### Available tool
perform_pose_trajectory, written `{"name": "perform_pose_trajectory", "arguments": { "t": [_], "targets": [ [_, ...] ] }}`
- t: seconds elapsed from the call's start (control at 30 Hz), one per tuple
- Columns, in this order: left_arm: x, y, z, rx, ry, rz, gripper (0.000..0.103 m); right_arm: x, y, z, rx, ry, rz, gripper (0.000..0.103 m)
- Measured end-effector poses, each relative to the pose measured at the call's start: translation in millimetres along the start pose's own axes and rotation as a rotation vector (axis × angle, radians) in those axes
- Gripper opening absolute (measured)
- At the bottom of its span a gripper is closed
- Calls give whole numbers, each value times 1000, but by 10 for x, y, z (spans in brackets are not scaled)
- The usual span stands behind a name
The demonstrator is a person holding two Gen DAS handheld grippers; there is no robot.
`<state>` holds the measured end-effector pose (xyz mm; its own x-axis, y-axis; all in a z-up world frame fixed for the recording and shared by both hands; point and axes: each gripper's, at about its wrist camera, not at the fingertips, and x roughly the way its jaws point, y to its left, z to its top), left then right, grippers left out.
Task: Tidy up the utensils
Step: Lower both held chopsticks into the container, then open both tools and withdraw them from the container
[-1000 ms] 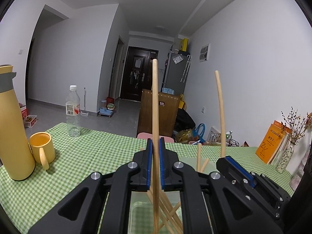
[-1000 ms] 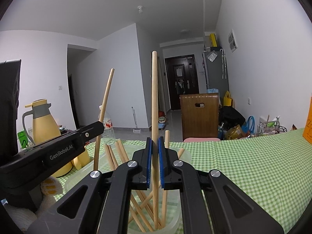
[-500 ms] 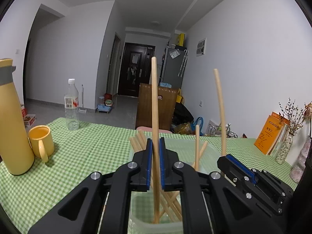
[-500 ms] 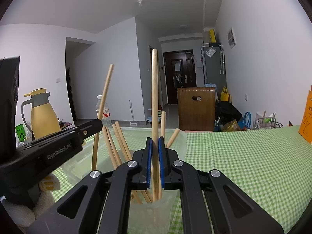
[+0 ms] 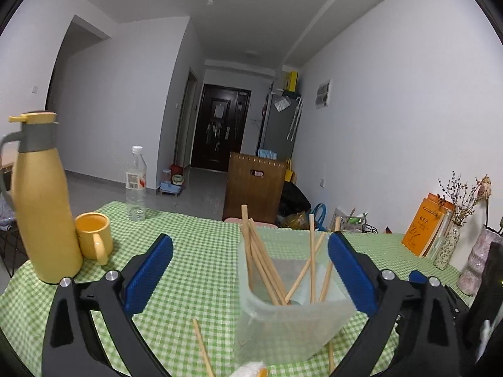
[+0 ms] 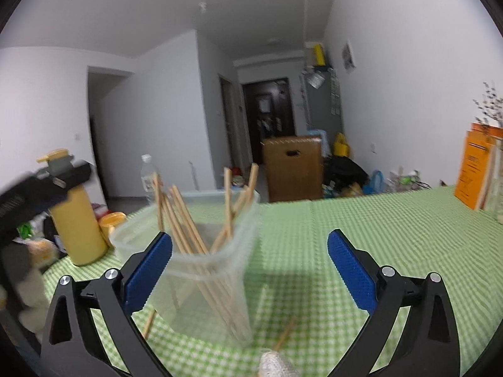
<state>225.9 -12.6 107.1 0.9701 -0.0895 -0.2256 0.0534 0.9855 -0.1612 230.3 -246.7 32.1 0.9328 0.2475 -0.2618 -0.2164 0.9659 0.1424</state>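
Wooden chopsticks (image 5: 270,270) stand bunched in the clear plastic container (image 5: 283,330); both grippers, left (image 5: 250,271) and right (image 6: 250,271), are opening, empty, while stray chopsticks (image 5: 202,348) lie on the tablecloth (image 5: 195,270).

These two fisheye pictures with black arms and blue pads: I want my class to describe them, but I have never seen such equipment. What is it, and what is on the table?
A person holds a pair of hand-held tongs in each hand, each with a camera looking along its two fingers. One picture is from the left tongs, the other from the right tongs. Both are opening and hold nothing. On the green checked tablecloth stands a clear plastic container with wooden chopsticks leaning inside it. A loose chopstick lies on the cloth in front. To the left stand a yellow jug, a yellow mug and a water bottle.
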Motion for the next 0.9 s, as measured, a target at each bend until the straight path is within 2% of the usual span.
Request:
{"name": "perform_pose_trajectory", "arguments": {
  "t": [0.1, 0.3, 0.47, 0.9],
  "targets": [
    [-232, 0, -31, 34, -8, 3, 96, -147, 40, -86, -8, 8, -64, 95],
    [-539, 7, -111, 82, -1, 20, 96, -400, 139, -278, -19, -1, -116, 95],
    [-748, 125, -262, 75, 16, 48, 96, -525, 153, -501, -54, 3, -167, 95],
    [-655, 490, -805, 41, 143, 134, 96, -783, 106, -887, -64, -12, -192, 95]
  ]
}}
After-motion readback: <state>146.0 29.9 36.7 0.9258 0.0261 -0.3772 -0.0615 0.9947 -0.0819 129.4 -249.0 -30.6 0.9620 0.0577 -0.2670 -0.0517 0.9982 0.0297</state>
